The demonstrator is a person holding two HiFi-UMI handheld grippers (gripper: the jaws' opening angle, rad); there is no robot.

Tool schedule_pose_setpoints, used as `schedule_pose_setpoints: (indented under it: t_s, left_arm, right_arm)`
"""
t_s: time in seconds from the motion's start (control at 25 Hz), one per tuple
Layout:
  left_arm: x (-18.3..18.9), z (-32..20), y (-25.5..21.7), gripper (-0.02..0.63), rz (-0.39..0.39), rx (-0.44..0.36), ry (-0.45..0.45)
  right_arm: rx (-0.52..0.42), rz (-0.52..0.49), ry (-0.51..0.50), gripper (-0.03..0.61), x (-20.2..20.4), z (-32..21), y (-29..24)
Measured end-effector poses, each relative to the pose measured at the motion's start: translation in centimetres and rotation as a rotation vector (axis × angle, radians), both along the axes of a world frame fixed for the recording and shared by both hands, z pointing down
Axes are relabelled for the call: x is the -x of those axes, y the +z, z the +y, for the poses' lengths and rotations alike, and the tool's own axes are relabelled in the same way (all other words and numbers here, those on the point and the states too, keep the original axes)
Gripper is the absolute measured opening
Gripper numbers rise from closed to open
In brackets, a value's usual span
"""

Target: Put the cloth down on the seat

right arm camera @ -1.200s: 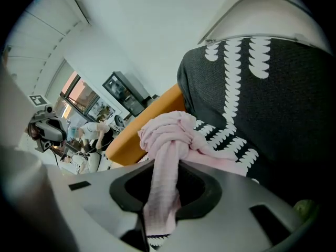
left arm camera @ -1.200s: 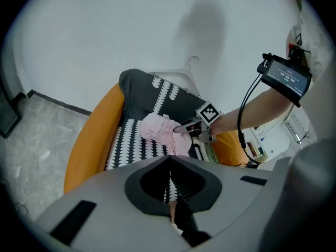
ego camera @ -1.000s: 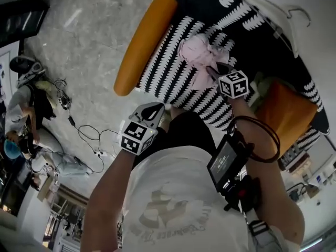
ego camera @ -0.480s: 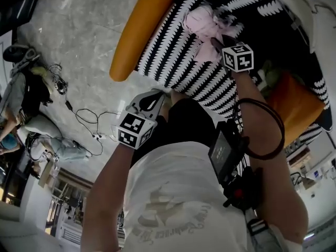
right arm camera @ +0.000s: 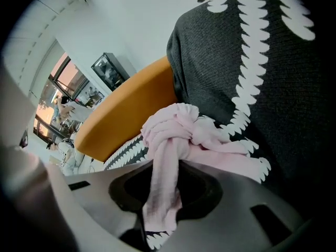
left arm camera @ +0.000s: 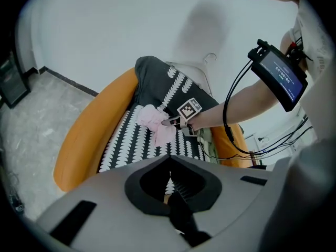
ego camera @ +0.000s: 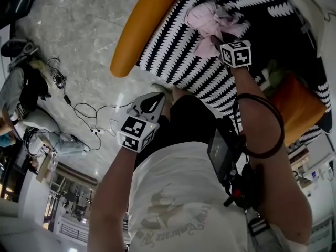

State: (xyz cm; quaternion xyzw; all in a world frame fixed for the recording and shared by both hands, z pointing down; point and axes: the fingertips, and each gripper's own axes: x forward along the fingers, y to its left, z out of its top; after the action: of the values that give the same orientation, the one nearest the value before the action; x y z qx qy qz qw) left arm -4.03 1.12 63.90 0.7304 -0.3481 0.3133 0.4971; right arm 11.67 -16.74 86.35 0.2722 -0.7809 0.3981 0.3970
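An orange armchair [ego camera: 140, 31] filled the space ahead of the right claw [ego camera: 214, 39]. A black-and-white cover [right arm camera: 247, 72] was draped over its back and seat [ego camera: 176, 54]. On that seat, directly in front of the right claw and touching its tips, lay the pink cloth [ego camera: 211, 18].

The placing step looked nearly complete. The bundle rested on the cover, but one strip of it ran back from the bundle into the right claw, and the jaws pinched that strip between them. The next move would probably be to spread those jaws enough to free the strip, then draw the claw straight back toward the person so that nothing snags and drags the bundle off the seat.

The cloth looked soft and thin. It was twisted into a loose knot, with one flat tail spread across the cover to the claw's right and the held strip hanging out of the knot.

The left claw [ego camera: 153, 101] hung well behind the right one, near the person's legs, with its jaws pressed together and nothing in them.
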Motion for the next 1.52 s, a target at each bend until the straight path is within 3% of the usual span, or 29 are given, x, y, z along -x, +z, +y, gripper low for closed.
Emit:
schedule_pose_setpoints:
  t_s: [0.2,0.6,1.24,1.52]
  left_arm:
    - [0.0,0.1,-0.4,0.012,0.004,-0.002,-0.018]
    - [0.2,0.8,-2.3,0.012,-0.009,-0.064,0.021]
    - [2.1,4.5,-3.8,0.012,-0.037,-0.127,0.064]
    - [3.7,5.0,-5.7,0.012,-0.015,-0.177,0.045]
  right_arm:
    - [0.0,0.047,0.006,0.138,0.3,0.2,0.1]
    - [-0.019,0.027,0.075,0.175,-0.1,1.6,-2.7]
    - [-0.04,0.034,0.179,0.083,-2.9,9.5,-9.0]
    - [-0.082,-0.016,0.293,0.06,-3.1,12.9,-13.6]
